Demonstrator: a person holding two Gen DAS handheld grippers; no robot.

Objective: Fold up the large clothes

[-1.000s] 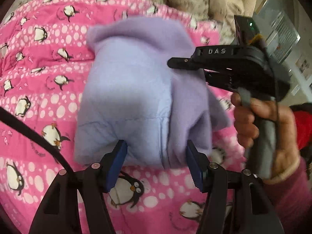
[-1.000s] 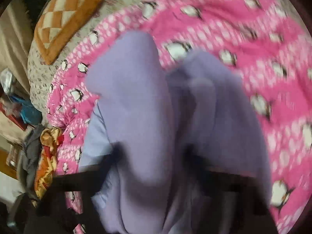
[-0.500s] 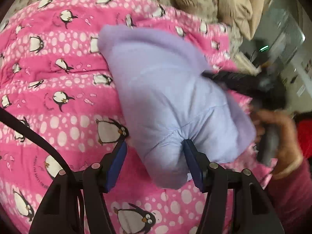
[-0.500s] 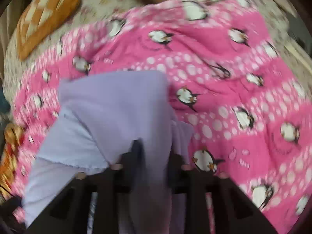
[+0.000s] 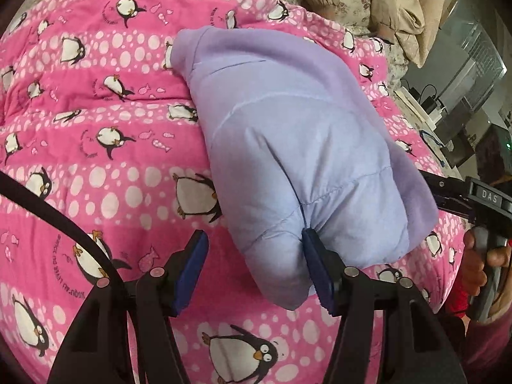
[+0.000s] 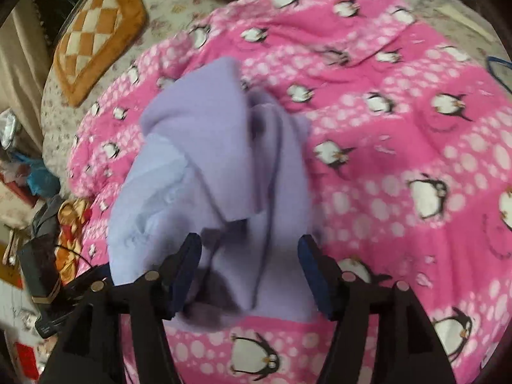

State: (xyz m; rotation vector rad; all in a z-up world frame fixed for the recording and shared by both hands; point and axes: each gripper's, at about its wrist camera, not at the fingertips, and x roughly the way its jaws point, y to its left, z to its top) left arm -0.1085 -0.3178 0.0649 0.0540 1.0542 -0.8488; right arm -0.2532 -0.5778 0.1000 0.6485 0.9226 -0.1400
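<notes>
Left gripper [image 5: 252, 268] and right gripper [image 6: 249, 270]: jaws spread wide, gripping nothing. Lavender garment [image 5: 297, 147] lies folded on the bed [image 5: 96, 134]; press the 6 o'clock edge flat.

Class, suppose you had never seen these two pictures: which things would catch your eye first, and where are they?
First, the bright pink penguin quilt that fills both views. On it lies a folded lilac garment, a puffy bundle near the middle. Both grippers are open: the left gripper at the bundle's near end, one of its fingers touching the cloth, and the right gripper straddling the other side.
</notes>
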